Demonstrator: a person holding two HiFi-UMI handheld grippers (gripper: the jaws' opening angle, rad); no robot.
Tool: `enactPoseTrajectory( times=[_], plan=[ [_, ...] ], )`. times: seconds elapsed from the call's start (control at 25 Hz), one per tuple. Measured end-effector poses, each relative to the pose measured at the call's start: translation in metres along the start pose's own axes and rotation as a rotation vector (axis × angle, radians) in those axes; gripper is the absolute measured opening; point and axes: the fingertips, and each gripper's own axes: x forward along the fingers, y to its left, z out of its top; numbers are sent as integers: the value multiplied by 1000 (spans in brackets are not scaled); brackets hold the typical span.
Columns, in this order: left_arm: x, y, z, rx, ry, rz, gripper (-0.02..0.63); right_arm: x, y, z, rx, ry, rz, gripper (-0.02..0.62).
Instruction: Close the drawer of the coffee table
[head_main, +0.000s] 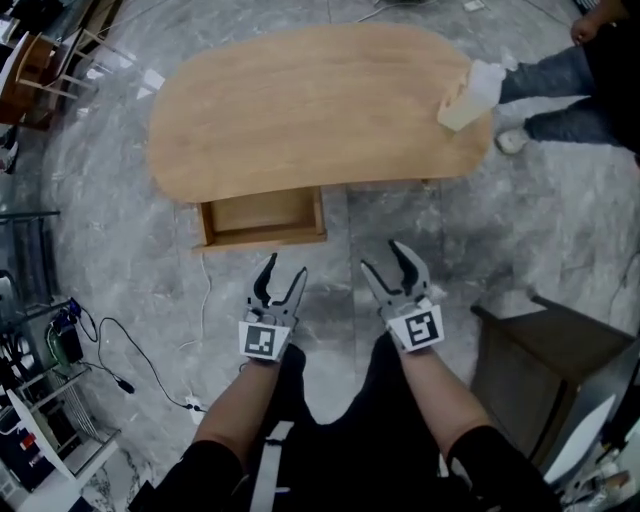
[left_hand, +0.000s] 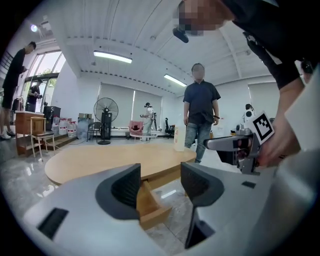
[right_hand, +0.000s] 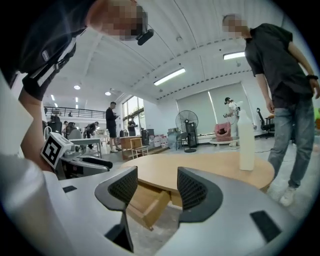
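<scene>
A white bottle (head_main: 468, 95) stands far right, a person (head_main: 565, 85) just beside it; a dark cabinet (head_main: 545, 345) sits near right.

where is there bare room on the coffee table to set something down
Nearly the whole tabletop is bare, from its left end to the white bottle at the right end. The open drawer looks empty too. The floor strip before the drawer is free; cables crowd the floor at left.

Head cam looks steeply down, table (head_main: 320, 100) at 12 o'clock; gripper cams sit low, close, sharing the drawer (head_main: 265, 237).
</scene>
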Motion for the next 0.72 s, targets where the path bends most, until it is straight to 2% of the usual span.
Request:
enactPoseTrajectory(
  times=[0.16, 0.28, 0.4, 0.52, 0.64, 0.72],
  plan=[
    [-38, 40, -18, -4, 6, -27, 247, 37, 70, -9, -15, -7, 40, 244],
    [-57, 71, -25, -26, -3, -31, 247, 56, 102, -12, -4, -11, 24, 244],
    [-76, 93, -28, -12, 7, -64, 247, 69, 130, -17, 6, -2, 6, 244],
    [-90, 108, -36, -10, 23, -72, 247, 76, 149, -25, 0, 12, 8, 244],
    [-92, 116, -62, -7, 54, -59, 247, 82, 153, -38, -4, -2, 24, 244],
    [-87, 116, -83, 6, 78, -62, 247, 86, 153, -51, -58, -18, 55, 244]
  ],
)
